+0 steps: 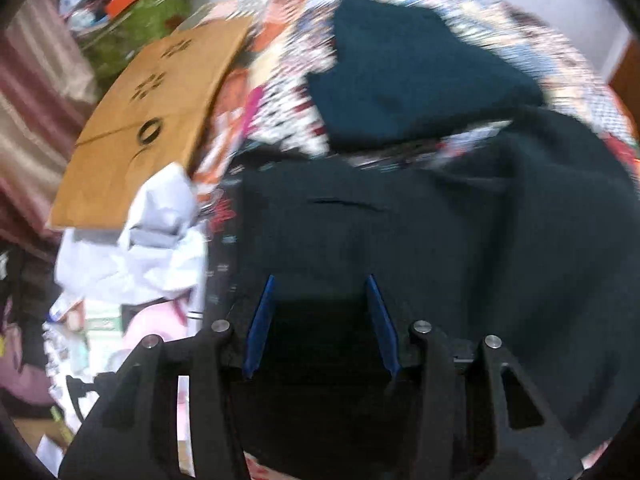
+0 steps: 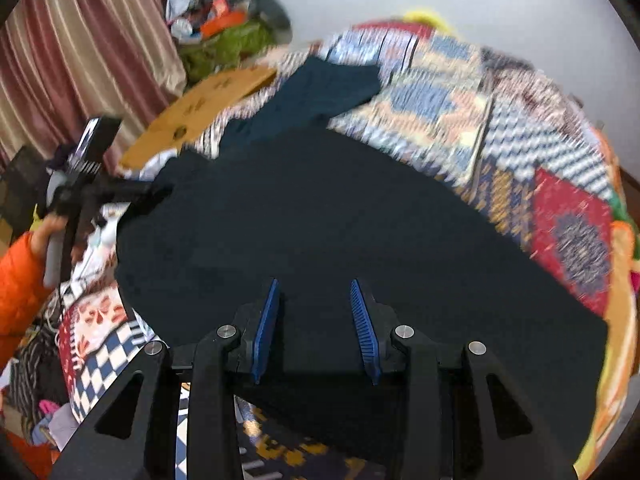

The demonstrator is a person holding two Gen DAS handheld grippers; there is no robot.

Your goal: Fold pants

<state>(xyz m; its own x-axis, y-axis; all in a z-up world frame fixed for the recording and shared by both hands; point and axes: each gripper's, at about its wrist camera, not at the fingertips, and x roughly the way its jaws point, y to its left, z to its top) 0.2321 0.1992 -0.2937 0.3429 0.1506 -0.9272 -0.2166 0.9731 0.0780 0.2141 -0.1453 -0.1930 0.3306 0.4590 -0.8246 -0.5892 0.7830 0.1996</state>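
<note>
Dark navy pants (image 2: 320,208) lie spread flat on a patterned quilt (image 2: 460,92). My right gripper (image 2: 314,282) hovers over their near part, its blue pads apart with only flat cloth below them. In the left wrist view the same pants (image 1: 440,240) fill the lower right, with a pocket slit showing. My left gripper (image 1: 321,280) stands open above them, nothing pinched. The right wrist view also shows the left gripper (image 2: 156,192) at the pants' left edge, held by a hand with an orange sleeve (image 2: 20,288).
A second, teal garment (image 2: 316,88) lies folded beyond the pants, also visible as the teal garment (image 1: 400,80). A brown cardboard sheet (image 1: 152,120) and crumpled white cloth (image 1: 152,240) sit to the left. A striped curtain (image 2: 80,40) and a pile of clutter (image 2: 228,28) stand behind.
</note>
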